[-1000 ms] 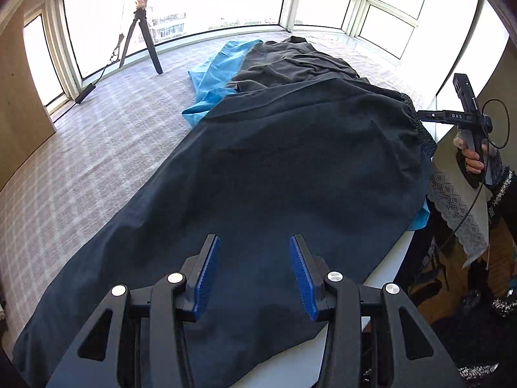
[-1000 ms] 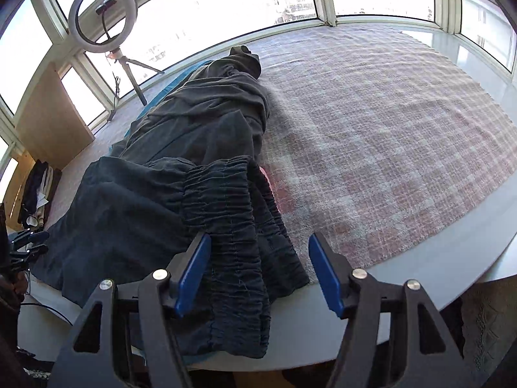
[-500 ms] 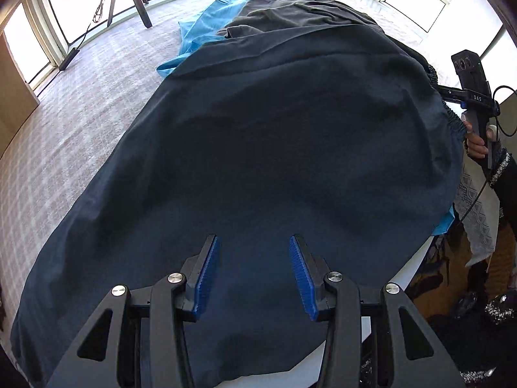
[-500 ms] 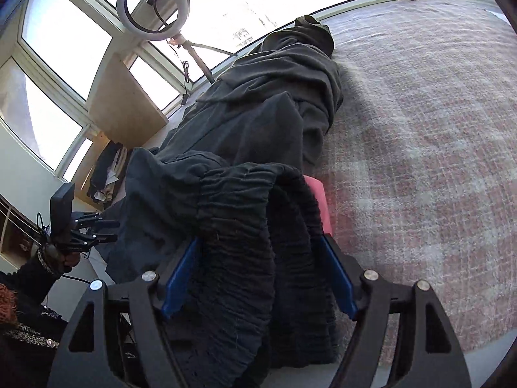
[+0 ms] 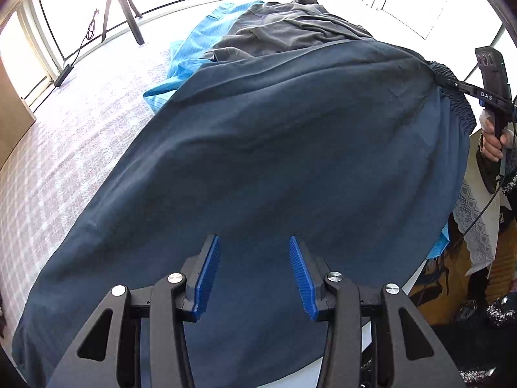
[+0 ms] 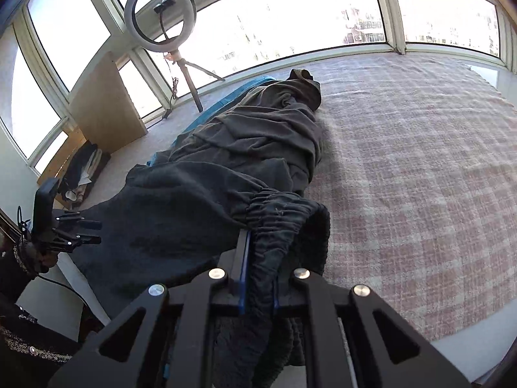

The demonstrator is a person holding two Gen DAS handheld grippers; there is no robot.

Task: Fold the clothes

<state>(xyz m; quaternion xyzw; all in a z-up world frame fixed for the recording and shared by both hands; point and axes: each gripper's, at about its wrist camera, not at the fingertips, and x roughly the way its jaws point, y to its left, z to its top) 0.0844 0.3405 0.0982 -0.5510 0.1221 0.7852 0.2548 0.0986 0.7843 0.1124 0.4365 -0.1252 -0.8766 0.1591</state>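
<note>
A: Garment check: where is the dark navy garment lying?

B: It is spreading across the plaid-covered worktop, its near edge hanging over the white rim. Behind it a grey garment is lying bunched on a blue cloth.

A: How is it looking?

B: Mostly smooth and broad, with its gathered elastic waistband rising off the worktop.

A: Claws?

B: The right claw is closing, its blue pads pinching that waistband. The left claw is hovering over the garment's other end, pads spread, gripping nothing.

A: Room?

B: Beyond the garment, bare plaid is stretching toward the windows; a ring light is standing behind the pile.
</note>
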